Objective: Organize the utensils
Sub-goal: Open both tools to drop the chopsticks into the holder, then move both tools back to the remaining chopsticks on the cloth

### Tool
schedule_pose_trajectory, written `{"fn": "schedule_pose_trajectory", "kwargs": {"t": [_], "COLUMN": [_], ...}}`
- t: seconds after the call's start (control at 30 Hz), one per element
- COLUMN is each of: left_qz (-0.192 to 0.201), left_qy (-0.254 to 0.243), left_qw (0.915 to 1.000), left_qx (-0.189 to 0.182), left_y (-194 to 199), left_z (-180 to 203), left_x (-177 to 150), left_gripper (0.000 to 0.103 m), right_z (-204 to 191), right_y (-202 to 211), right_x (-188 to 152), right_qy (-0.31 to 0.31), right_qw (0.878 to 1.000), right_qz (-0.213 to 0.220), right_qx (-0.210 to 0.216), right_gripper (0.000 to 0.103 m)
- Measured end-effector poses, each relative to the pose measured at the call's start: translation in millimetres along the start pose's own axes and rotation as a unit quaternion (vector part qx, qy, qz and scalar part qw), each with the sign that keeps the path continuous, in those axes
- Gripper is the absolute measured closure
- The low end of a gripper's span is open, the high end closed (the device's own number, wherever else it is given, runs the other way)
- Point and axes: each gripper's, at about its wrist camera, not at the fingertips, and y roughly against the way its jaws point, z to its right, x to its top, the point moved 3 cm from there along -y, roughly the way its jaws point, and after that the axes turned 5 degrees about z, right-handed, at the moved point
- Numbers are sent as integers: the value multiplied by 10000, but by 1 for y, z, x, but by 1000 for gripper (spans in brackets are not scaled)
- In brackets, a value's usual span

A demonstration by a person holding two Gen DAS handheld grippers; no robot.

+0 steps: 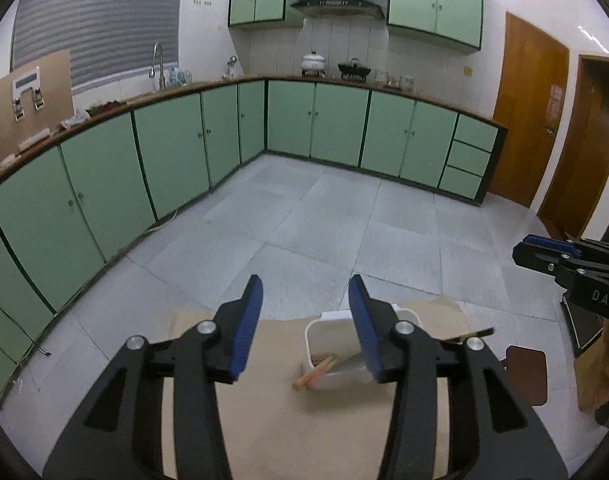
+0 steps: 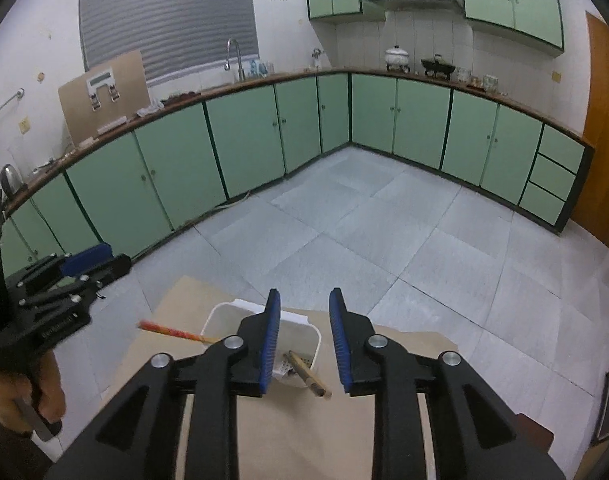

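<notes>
A white plastic bin [image 1: 324,376] stands on a tan cardboard-covered table [image 1: 272,420]. Wooden chopsticks [image 1: 316,370] lean inside it, tips over the near rim. In the right wrist view the bin [image 2: 310,334] holds brown chopsticks [image 2: 308,374], and a red-orange chopstick [image 2: 168,330] pokes out past its left side. My left gripper [image 1: 304,292] is open and empty, above and just behind the bin. My right gripper [image 2: 304,302] is open and empty, over the bin. Each gripper also shows in the other's view, the right gripper [image 1: 544,256] and the left gripper [image 2: 84,264].
Green kitchen cabinets [image 1: 184,140] run along the left and far walls, with a sink faucet [image 1: 158,64] and pots [image 1: 314,62] on the counter. Grey tile floor [image 1: 324,220] lies beyond the table. Wooden doors [image 1: 532,108] stand at right. A brown stool [image 1: 526,372] sits right of the table.
</notes>
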Motion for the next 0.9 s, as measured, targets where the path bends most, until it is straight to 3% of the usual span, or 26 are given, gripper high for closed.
{"fn": "schedule_pose_trajectory", "kwargs": {"t": [0.13, 0.27, 0.5, 0.57, 0.77, 0.9], "left_qz": [265, 451, 639, 531, 30, -436], "left_qy": [-232, -279, -225, -99, -33, -41], "left_qw": [9994, 9986, 9977, 9985, 9999, 9988], "left_qx": [22, 2, 5, -39, -130, -232], "left_y": [45, 95, 165, 175, 192, 184], "left_z": [1, 4, 16, 25, 68, 94], "left_x": [-12, -54, -179, -215, -336, -385], "left_gripper": [46, 44, 42, 42, 43, 46], "right_z": [-2, 2, 0, -6, -24, -28], "right_y": [39, 82, 128, 136, 143, 147], "right_x": [-17, -63, -203, -252, -359, -402], "right_qy": [41, -56, -125, -92, -183, -313], "right_qw": [9997, 9987, 9982, 9982, 9991, 9991], "right_qz": [231, 454, 585, 563, 236, -3], "right_qx": [86, 209, -15, -164, -303, -298], "right_gripper": [77, 74, 71, 71, 71, 71]}}
